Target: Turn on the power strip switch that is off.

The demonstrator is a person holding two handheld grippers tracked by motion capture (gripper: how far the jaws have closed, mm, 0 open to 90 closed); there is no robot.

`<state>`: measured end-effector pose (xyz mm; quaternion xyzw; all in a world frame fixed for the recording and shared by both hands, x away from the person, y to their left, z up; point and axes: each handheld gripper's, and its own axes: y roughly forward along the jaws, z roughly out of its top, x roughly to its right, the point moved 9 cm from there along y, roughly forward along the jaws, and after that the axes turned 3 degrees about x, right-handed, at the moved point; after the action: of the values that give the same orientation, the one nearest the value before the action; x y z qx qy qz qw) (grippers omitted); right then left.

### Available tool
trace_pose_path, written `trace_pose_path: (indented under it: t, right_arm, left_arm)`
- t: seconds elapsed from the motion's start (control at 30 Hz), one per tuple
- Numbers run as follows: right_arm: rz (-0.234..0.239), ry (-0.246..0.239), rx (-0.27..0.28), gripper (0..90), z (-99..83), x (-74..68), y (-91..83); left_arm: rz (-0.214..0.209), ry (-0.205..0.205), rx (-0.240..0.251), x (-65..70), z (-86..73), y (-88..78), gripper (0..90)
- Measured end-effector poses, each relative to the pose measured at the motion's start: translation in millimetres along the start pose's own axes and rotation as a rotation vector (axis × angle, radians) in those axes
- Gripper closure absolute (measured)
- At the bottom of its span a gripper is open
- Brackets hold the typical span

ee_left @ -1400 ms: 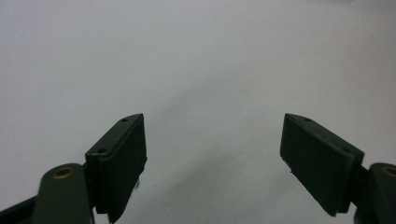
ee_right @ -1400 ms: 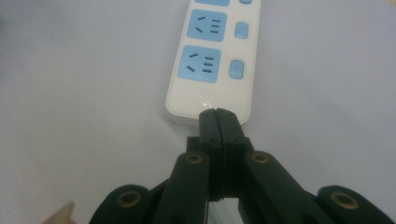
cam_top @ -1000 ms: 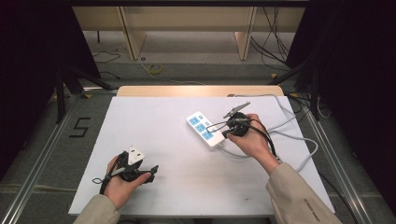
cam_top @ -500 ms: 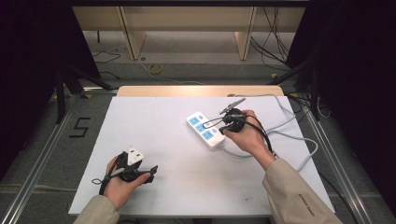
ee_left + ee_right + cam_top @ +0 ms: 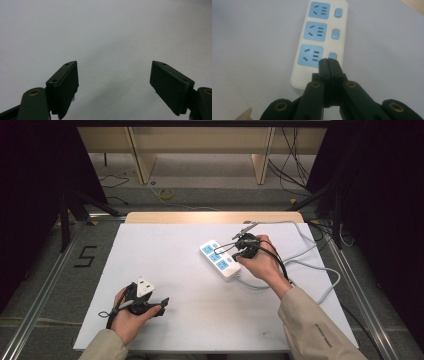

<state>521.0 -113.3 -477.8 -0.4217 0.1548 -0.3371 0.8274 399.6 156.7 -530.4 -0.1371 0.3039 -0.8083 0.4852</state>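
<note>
Right gripper [image 5: 328,62] closed at the white three-socket power strip [image 5: 318,37] with blue faces.
Left gripper [image 5: 113,87] gapes empty over bare white worktop [image 5: 175,250]; grey cables [image 5: 310,265] loop beside the strip.

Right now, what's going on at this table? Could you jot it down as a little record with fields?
surface: white table
main item: white power strip with three blue sockets, each beside a blue switch
right claw: shut, tips over the strip's nearest switch; whether they touch it is unclear
left claw: open, nothing between its jaws, over bare table
cables: grey cord looping at the table's right side
likely work: pressing the strip's switch
</note>
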Motion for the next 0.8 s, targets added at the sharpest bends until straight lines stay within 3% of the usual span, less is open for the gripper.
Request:
trace_pose_path:
  t: [0.8]
  right_arm:
    - [-0.005, -0.001, -0.001, 90.0, 21.3, 3.2, 14.8]
  left_arm:
    - [-0.003, 0.003, -0.002, 0.9, -0.2, 0.4, 22.8]
